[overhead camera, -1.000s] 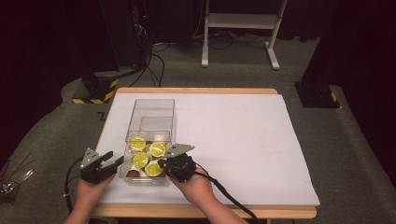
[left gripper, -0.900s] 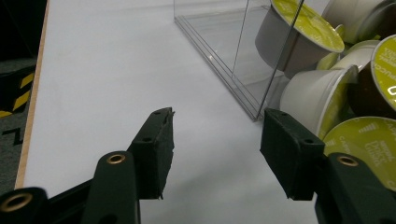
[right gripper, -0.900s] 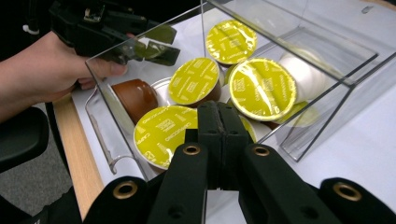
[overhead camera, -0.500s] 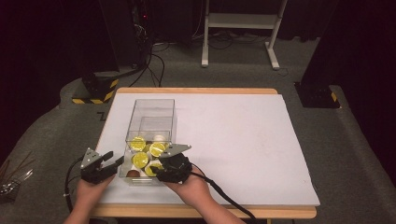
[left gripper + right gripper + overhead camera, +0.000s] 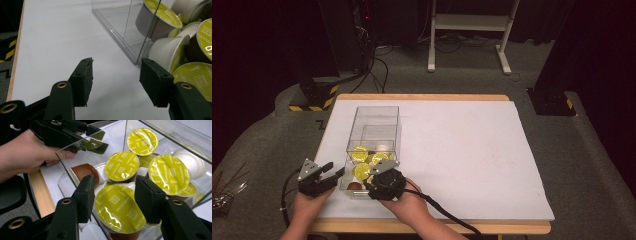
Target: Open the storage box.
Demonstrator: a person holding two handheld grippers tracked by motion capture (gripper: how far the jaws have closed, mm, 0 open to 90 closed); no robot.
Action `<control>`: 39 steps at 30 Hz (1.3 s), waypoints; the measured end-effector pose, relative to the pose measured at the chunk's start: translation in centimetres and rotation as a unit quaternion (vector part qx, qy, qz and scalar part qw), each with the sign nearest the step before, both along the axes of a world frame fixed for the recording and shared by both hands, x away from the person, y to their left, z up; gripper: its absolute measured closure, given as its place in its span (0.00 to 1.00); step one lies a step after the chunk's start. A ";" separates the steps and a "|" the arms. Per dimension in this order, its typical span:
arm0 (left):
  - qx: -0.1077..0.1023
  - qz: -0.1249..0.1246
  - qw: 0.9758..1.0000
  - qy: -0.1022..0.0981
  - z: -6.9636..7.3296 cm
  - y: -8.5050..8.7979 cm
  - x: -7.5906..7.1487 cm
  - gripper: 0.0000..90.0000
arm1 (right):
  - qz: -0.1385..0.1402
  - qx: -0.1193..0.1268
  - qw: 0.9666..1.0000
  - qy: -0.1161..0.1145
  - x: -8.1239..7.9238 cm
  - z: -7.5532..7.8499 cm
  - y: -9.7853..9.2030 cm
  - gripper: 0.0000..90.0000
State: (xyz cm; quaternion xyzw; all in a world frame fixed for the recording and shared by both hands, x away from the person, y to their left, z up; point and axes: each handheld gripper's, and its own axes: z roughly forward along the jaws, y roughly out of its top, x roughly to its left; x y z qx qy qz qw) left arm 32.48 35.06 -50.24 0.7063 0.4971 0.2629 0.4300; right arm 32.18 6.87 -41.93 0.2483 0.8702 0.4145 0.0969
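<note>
High view: fixed above the table's near edge, looking forward and down, far off; clear box (image 5: 373, 145) lower left of frame. Left gripper view: low, close, along its jaws toward the box's corner (image 5: 136, 37). Right gripper view: close, looking down into the box (image 5: 160, 137). All three share the box and its yellow-lidded capsules (image 5: 121, 166).

Right gripper (image 5: 113, 195) jaws just opened, sitting either side of a yellow-lidded capsule (image 5: 119, 208) in the clear box (image 5: 65, 163).
</note>
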 end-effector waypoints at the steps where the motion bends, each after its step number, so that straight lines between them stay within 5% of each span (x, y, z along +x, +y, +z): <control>1: 0.000 0.000 1.000 0.000 0.0 0.0 0.0 0.49 | -0.002 -0.003 1.000 0.001 0.1 0.0 -0.1 0.58; 18: 0.006 0.000 1.000 -0.001 0.0 0.0 0.0 0.49 | 0.004 0.013 1.000 -0.023 -0.2 0.7 -2.1 0.92; 39: 0.003 0.002 1.000 0.002 0.0 -0.1 0.0 0.49 | -0.010 0.030 0.999 -0.032 0.5 1.2 -3.4 1.00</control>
